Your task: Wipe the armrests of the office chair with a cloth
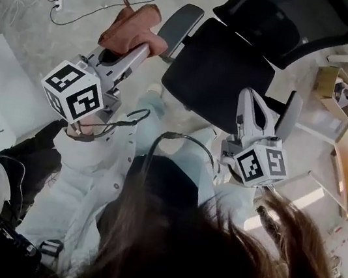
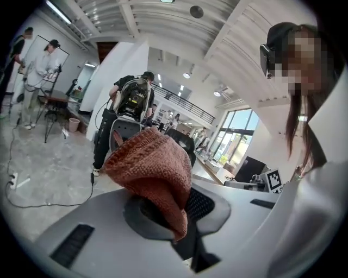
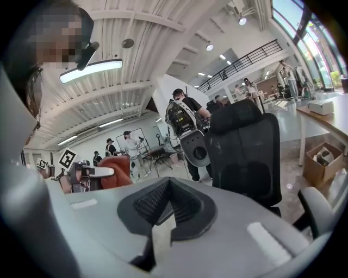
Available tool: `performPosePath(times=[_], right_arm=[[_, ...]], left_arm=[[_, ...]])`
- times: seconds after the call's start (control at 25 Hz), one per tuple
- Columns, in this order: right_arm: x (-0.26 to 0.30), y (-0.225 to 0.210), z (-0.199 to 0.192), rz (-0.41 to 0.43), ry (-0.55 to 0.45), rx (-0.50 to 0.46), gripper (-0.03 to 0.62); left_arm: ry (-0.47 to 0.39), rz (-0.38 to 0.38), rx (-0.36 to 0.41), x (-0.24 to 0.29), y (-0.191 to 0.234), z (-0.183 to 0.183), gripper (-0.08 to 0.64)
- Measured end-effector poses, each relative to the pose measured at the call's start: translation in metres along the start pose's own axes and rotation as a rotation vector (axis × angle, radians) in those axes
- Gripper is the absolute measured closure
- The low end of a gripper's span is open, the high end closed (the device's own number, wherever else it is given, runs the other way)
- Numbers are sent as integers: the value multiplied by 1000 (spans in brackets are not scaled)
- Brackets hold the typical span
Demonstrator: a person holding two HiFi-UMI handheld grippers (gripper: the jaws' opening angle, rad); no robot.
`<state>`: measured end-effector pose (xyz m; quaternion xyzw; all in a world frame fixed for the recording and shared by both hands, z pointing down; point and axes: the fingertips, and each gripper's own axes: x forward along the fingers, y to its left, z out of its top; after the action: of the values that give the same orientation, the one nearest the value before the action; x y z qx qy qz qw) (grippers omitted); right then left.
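The left gripper (image 1: 138,46) is clamped on the cloth (image 1: 132,26), just beside the armrest (image 1: 182,24). The right gripper (image 1: 254,101) is closed and empty. Hard rubbing could drag the bunched cloth loose.

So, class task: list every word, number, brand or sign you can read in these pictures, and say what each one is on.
No words or numbers can be read anywhere.
Left cube: black-and-white square patterns only, no letters.
Right cube: the same kind of patterns, no letters.
Cardboard box: any print is too small to read.
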<state>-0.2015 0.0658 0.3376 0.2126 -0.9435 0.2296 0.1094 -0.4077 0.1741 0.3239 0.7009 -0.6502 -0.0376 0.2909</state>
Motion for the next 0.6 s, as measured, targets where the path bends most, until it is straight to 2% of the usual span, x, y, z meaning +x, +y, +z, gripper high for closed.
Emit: performPosePath(times=[0.12, 0.28, 0.44, 0.6], right_arm=[[36, 30, 0, -65, -23, 29, 591], [83, 58, -2, -96, -24, 75, 591], [107, 67, -10, -112, 28, 63, 591], [105, 69, -17, -105, 63, 99, 591]], left_arm=[[110, -83, 71, 4, 40, 17, 514], [242, -124, 118, 28, 89, 12, 514], [332, -116, 176, 57, 124, -3, 514], [470, -77, 257, 80, 136, -24, 514]])
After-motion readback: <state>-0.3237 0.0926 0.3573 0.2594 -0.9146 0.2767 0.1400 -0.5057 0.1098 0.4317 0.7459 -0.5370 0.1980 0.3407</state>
